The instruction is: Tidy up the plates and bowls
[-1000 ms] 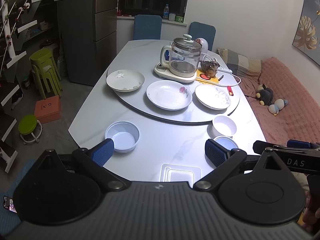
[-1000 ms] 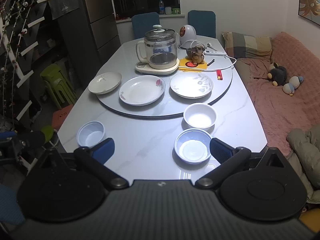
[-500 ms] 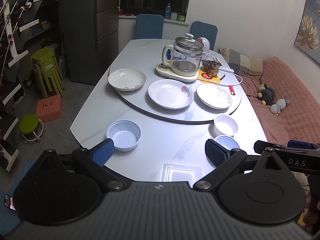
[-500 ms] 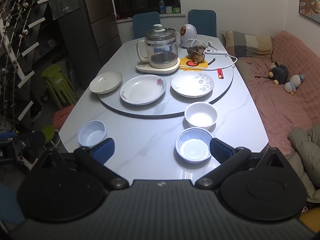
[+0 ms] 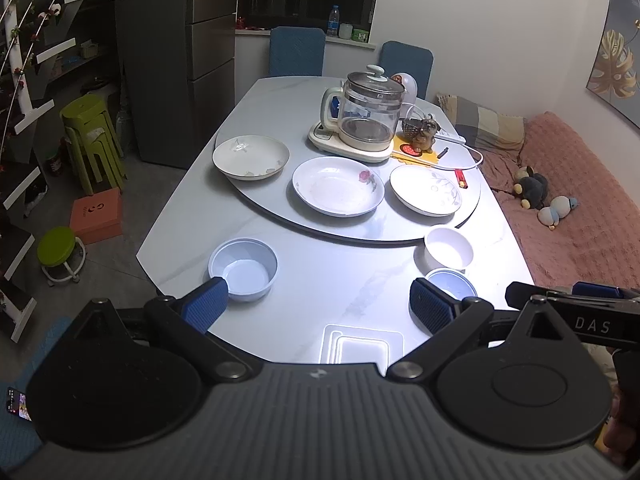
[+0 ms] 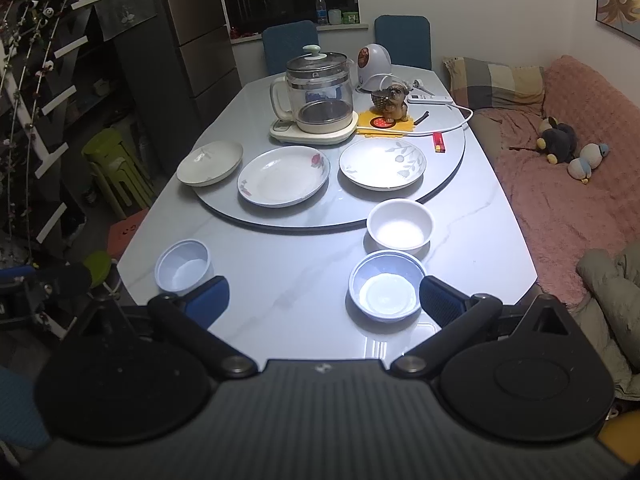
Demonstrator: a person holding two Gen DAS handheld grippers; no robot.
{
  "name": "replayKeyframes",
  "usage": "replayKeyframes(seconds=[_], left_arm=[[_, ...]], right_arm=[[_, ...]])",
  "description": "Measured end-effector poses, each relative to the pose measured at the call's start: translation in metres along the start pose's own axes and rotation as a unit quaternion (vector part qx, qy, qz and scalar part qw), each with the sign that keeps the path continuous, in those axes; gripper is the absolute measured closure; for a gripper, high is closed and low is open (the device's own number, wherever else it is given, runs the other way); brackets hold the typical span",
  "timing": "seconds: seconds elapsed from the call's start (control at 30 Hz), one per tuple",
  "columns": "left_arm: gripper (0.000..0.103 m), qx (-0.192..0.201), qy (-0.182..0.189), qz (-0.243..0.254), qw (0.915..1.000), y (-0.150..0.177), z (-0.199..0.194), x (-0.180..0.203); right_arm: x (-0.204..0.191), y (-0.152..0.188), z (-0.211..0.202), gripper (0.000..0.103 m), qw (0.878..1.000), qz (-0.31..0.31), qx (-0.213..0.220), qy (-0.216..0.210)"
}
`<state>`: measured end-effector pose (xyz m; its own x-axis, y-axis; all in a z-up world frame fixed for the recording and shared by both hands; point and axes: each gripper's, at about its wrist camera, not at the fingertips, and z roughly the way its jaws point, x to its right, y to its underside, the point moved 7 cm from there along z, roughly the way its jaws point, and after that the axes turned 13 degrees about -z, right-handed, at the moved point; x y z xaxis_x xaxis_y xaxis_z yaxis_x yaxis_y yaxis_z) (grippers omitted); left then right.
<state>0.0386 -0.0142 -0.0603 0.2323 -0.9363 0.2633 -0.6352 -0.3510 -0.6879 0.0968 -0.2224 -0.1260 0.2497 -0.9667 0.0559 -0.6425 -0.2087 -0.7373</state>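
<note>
left gripper [image 5: 316, 306]: jaws wide apart, empty, hanging over the near table edge.
right gripper [image 6: 323, 300]: jaws spread too, nothing between them, same height over the near edge.
plates: three on the turntable [image 6: 448, 182], side by side. Left plate [image 6: 210, 163], rose plate [image 6: 284, 176], leaf plate [image 6: 382, 164]. None touching.
bowls: three on the bare table [image 6: 280, 280], nearer than the turntable. Left blue bowl [image 5: 243, 269] alone on the left side; right blue bowl [image 6: 387, 286] and white bowl [image 6: 400, 225] on the right, one just behind the other.
stage: judging by layout, nothing stacked yet; task at its start.
key relation: left blue bowl sits just ahead of the left gripper's left finger [image 5: 205, 305]; right blue bowl sits just inside the right gripper's right finger [image 6: 440, 300]. Each arm has its own near bowl.
nearest pair: right gripper to right blue bowl looks closest; white bowl directly behind on the same line.
axis: bowls are round, so no preferred approach angle; a rim pinch from the near side should work.
clutter: kettle [image 6: 318, 94] and dog figurine [image 6: 391, 104] at the far side, well clear of the bowls.
</note>
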Motion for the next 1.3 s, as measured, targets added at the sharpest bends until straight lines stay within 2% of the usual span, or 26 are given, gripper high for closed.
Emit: replayKeyframes(seconds=[0.5,0.83,1.03,1.3], left_arm=[[0.004,-0.011,-0.015,-0.014,0.9997,-0.005,0.004,0.001],[0.004,-0.036,-0.03,-0.02,0.9987,-0.016,0.031,-0.008],[0.004,-0.047,-0.031,-0.03,0.998,-0.032,0.055,-0.018],[0.004,-0.04,-0.036,-0.042,0.9977,-0.073,0.086,-0.035]], right_arm=[[-0.001,-0.005,0.007,0.0,0.999,-0.005,0.006,-0.031],[-0.008,-0.01,0.029,0.0,0.999,0.009,-0.01,-0.051],[-0.015,-0.027,0.044,0.0,0.999,-0.001,-0.011,-0.05],[-0.026,-0.058,0.074,0.0,0.997,-0.004,-0.011,-0.072]])
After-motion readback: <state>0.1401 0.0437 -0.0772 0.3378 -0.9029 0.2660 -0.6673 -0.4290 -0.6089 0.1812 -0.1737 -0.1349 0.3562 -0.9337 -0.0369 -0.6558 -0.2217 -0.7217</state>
